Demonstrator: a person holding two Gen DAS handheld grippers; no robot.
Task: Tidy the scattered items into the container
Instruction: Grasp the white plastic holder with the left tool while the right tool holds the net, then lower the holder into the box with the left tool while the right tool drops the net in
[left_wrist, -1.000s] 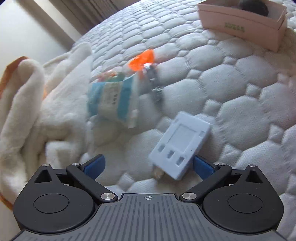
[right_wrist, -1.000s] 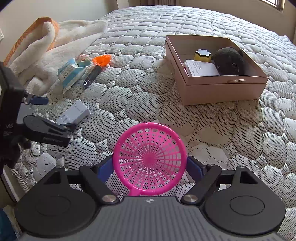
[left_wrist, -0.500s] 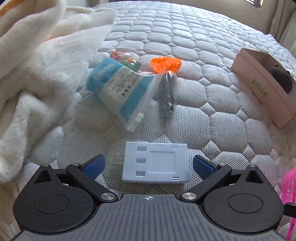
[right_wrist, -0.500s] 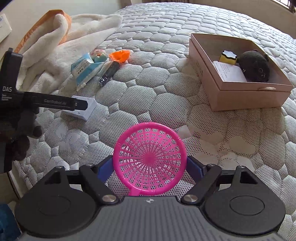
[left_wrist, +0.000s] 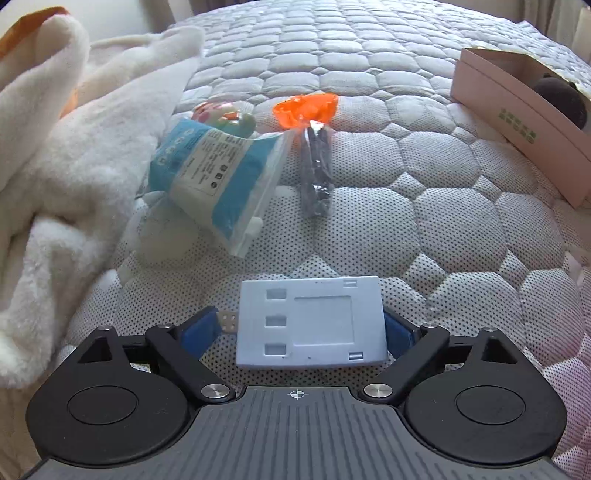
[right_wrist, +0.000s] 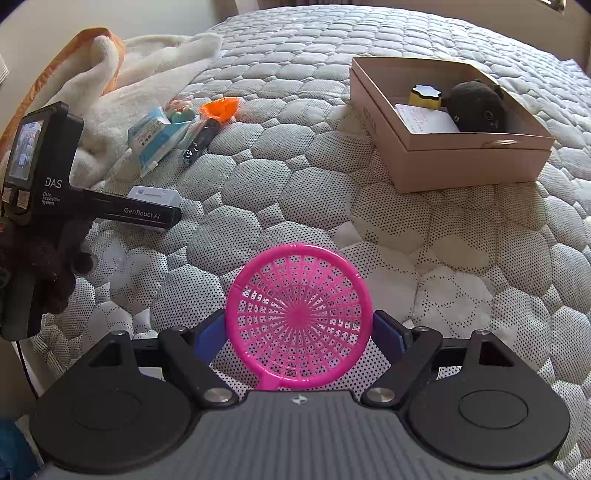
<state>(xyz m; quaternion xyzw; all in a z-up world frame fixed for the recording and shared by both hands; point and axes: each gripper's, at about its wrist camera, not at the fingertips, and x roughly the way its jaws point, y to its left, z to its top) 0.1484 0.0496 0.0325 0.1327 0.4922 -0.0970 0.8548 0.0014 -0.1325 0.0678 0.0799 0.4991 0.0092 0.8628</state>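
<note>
Left gripper (left_wrist: 310, 325): jaws wide apart, straddling a pale blue charger block (left_wrist: 312, 325) that lies flat on the mattress (left_wrist: 461, 229); the right blue pad sits against the block's end, the left pad just beside its USB plug, grip not closed

Right gripper (right_wrist: 297, 328): jaws spread wide, a round pink mesh scoop (right_wrist: 297, 317) between them with its handle running back under the body; whether the pads actually press its rim cannot be told

Loose items, toward the mattress's left edge:
- blue and white zip pouch (left_wrist: 218, 177), lying tilted, beyond the charger block
- small pastel toy (left_wrist: 221, 112), touching the pouch's far end
- dark item in a clear sleeve (left_wrist: 316, 177), just beside the pouch
- orange scoop (left_wrist: 306, 109), at the far end of the sleeve

Container: pink cardboard box (right_wrist: 461, 162), open, toward the mattress's right side, well apart from the loose items; holds 1 dark plush toy (right_wrist: 476, 107), 1 yellow sponge with a white top (right_wrist: 426, 96), 1 white card (right_wrist: 424, 118)

White fleece blanket (left_wrist: 55, 155): bunched along the left edge
</note>
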